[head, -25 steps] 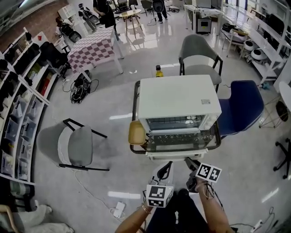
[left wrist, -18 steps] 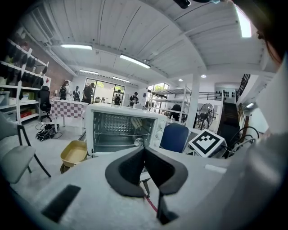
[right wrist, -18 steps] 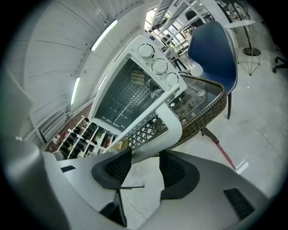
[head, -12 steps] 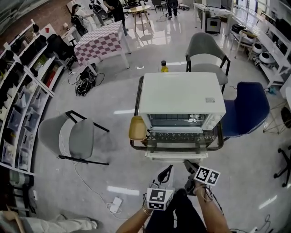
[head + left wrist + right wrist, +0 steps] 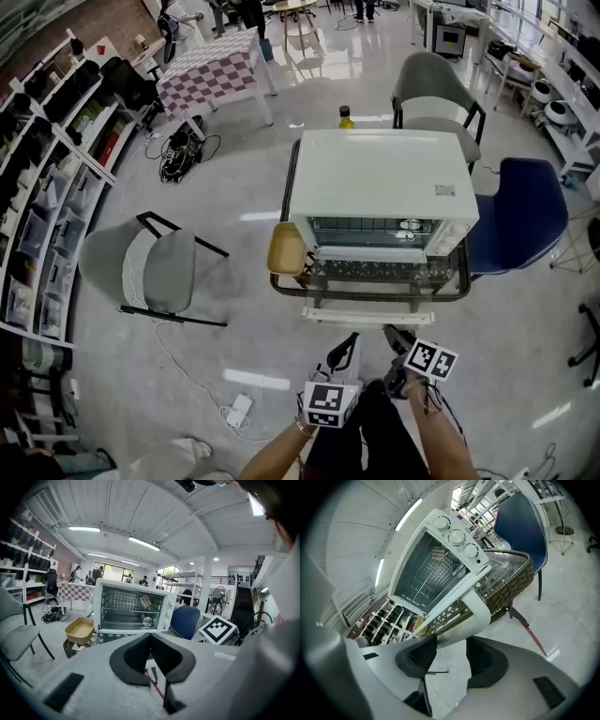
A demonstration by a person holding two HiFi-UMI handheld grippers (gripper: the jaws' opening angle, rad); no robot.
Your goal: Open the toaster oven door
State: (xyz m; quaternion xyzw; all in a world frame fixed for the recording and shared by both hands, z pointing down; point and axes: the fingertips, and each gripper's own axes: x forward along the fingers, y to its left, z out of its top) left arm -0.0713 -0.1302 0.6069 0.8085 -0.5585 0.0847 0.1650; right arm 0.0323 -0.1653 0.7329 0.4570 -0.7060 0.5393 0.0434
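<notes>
Atop toaster oven (image 5: 375, 173), small illegible label (image 5: 444, 190)

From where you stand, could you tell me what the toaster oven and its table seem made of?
Toaster oven: probably painted sheet metal; its flat panels look smooth, matte white. Table: woven wicker or rattan rim, brown weave showing, under what looks like clear glass.

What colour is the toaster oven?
White. The toaster oven shows best in the head view.
</notes>
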